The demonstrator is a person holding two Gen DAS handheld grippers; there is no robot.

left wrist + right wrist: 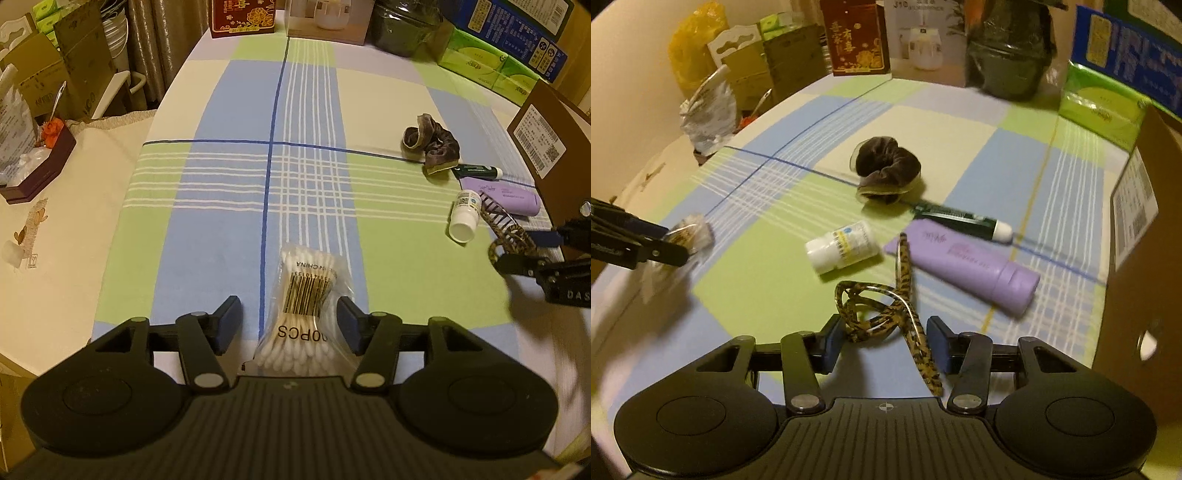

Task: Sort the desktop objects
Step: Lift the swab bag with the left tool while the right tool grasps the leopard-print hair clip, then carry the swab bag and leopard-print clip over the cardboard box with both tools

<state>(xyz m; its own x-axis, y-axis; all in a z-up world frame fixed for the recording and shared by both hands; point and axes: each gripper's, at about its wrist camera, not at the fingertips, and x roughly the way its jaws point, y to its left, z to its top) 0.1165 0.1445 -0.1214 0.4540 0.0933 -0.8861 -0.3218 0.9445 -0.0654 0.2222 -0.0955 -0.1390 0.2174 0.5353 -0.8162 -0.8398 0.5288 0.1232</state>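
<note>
A: Where's the hair clip point(886, 314)?
B: On the bench point(768, 280), between the right claw point(886, 341)'s narrowed jaws; whether they pinch it, I cannot tell.
A: Next?
B: Probably lift it away. The left claw point(290, 325) stands half open around the swabs point(304, 302), not gripping.
</note>
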